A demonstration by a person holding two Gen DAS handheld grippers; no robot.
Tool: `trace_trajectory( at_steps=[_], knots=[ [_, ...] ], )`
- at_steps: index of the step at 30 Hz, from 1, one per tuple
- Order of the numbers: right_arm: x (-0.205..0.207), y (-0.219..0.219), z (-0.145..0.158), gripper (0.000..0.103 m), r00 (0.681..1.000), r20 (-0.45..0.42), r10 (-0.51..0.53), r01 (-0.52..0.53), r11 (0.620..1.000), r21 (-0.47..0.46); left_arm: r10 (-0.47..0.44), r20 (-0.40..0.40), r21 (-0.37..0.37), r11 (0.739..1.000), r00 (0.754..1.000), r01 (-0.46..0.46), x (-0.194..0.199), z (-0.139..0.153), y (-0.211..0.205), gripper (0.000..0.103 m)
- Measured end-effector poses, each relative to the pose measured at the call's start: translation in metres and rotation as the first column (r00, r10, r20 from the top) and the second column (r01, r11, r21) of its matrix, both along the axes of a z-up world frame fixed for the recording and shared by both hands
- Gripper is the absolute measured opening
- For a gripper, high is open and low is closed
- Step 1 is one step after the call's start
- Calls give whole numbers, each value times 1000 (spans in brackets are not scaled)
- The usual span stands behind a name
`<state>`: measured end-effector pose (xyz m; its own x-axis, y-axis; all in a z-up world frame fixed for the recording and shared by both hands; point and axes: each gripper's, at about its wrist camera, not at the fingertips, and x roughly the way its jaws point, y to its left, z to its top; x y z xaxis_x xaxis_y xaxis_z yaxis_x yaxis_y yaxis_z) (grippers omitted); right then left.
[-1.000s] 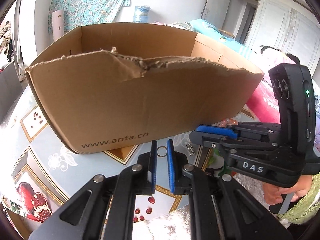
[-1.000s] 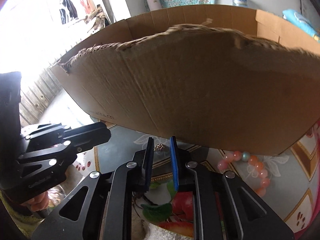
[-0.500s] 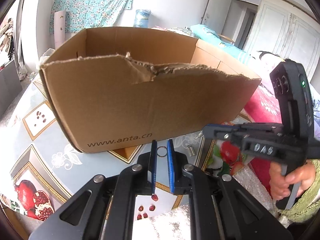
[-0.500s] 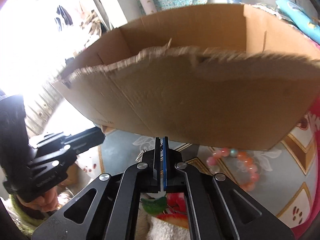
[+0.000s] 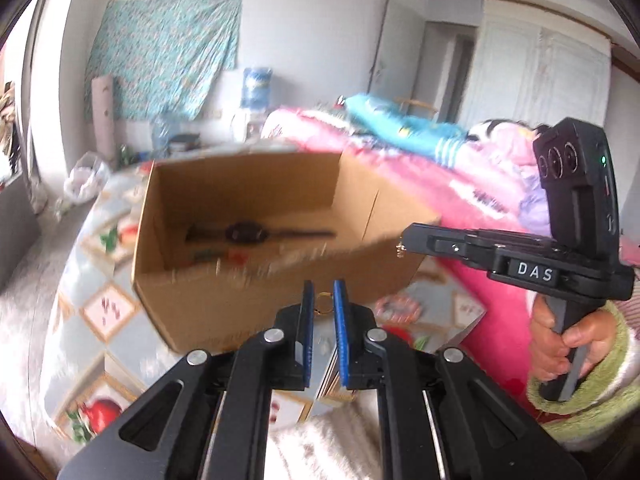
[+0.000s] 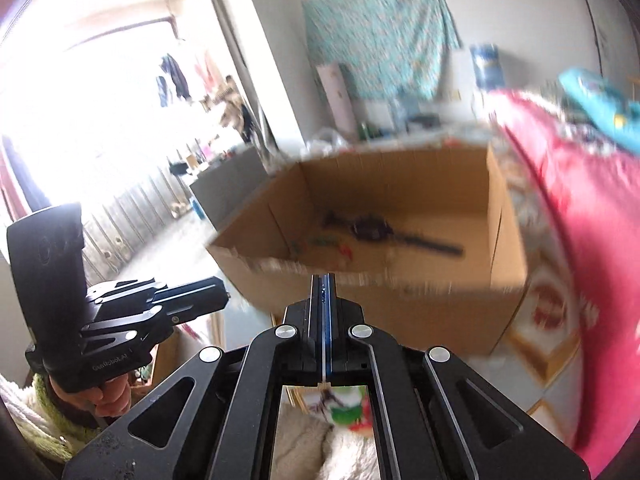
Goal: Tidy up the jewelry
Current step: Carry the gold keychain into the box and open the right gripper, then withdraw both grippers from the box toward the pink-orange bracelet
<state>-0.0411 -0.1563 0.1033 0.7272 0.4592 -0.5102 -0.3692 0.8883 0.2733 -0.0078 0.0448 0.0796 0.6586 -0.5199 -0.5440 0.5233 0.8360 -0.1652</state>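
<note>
An open cardboard box (image 5: 224,312) (image 6: 420,320) stands on the patterned tablecloth, with a dark wristwatch (image 5: 246,232) (image 6: 372,228) and some small coloured pieces on its floor. My left gripper (image 5: 322,304) hovers before the box's near wall, shut on a thin gold ring (image 5: 324,303) held between its blue pads. In the right wrist view the left gripper (image 6: 224,300) shows at the left. My right gripper (image 6: 323,286) (image 5: 403,240) is level with the box's rim. Its jaws are pressed together on a tiny gold charm (image 5: 399,249) that dangles at the tip.
A bed with a pink blanket (image 5: 460,200) runs along the box's right side. The tablecloth (image 5: 92,312) spreads left of and below the box. A white fleecy cloth (image 5: 320,448) lies just under the grippers. A hand in a green cuff (image 5: 576,344) holds the right gripper's grip.
Both grippers have risen from table level to the height of the box's rim, so its inside now shows. The right jaws closed on the gold charm. The ring rose with the left pads.
</note>
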Motion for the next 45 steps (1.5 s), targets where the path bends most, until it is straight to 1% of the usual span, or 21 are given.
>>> trace_trajectory(
  at_steps=[2,3,6,11,14,15,17,18,21,22,27,30,34,36,37,39,41,43,45],
  knots=[
    [5,-4,10,0,999,32,7,-7,1000,-3,-11,7,-18,1000,1000,12,10,12,-2,9],
    [15,-7,16,0,999,35,11,-11,1000,-1,-16,-2,-27,999,1000,16,20,18,-4,9],
    [48,-12,17,0,999,-10,31,-30,999,16,-28,-47,-44,999,998,26,50,21,-9,9],
    [106,-19,-2,0,989,-143,42,-41,999,7,-54,-187,-40,998,981,47,107,5,-32,9],
    [128,-26,-16,0,976,-211,45,-46,999,-2,-63,-261,-8,998,963,63,133,-12,-47,9],
    [128,-29,-18,3,974,-222,47,-49,999,-5,-67,-279,0,998,958,70,138,-16,-51,9],
    [135,-31,-21,4,973,-228,41,-45,999,-11,-55,-330,22,998,942,66,151,-26,-59,9],
    [137,-33,-21,5,973,-226,43,-46,999,-10,-53,-351,20,998,935,65,156,-32,-60,10],
    [142,-36,-23,7,976,-216,40,-41,999,1,-44,-370,12,999,928,53,161,-38,-60,18],
    [142,-38,-23,7,976,-212,38,-38,999,5,-43,-371,8,999,928,49,162,-39,-59,19],
    [143,-44,-21,7,982,-188,23,-19,1000,22,-26,-361,-9,1000,932,25,162,-36,-52,20],
    [134,-44,-16,10,987,-163,13,-9,1000,27,-13,-324,-21,1000,946,7,156,-25,-46,20],
    [118,-40,-6,14,993,-118,7,-4,1000,29,0,-241,-47,999,971,-11,137,-5,-33,20],
    [107,-37,-1,22,996,-94,9,-7,1000,28,2,-197,-61,998,980,-14,121,5,-24,21],
    [101,-36,1,24,997,-82,8,-6,1000,27,3,-183,-62,998,983,-14,115,8,-21,22],
    [88,-33,5,31,998,-57,12,-10,1000,27,6,-141,-57,998,990,-14,97,14,-12,25],
    [77,-29,5,37,999,-45,15,-14,1000,26,5,-102,-55,998,995,-11,76,19,-1,31],
    [64,-23,3,43,999,-39,18,-18,1000,17,4,-83,-62,998,996,-10,63,19,9,36],
    [54,-17,0,49,999,-34,19,-19,1000,0,11,-85,-57,998,996,-16,46,14,19,40]
  ],
)
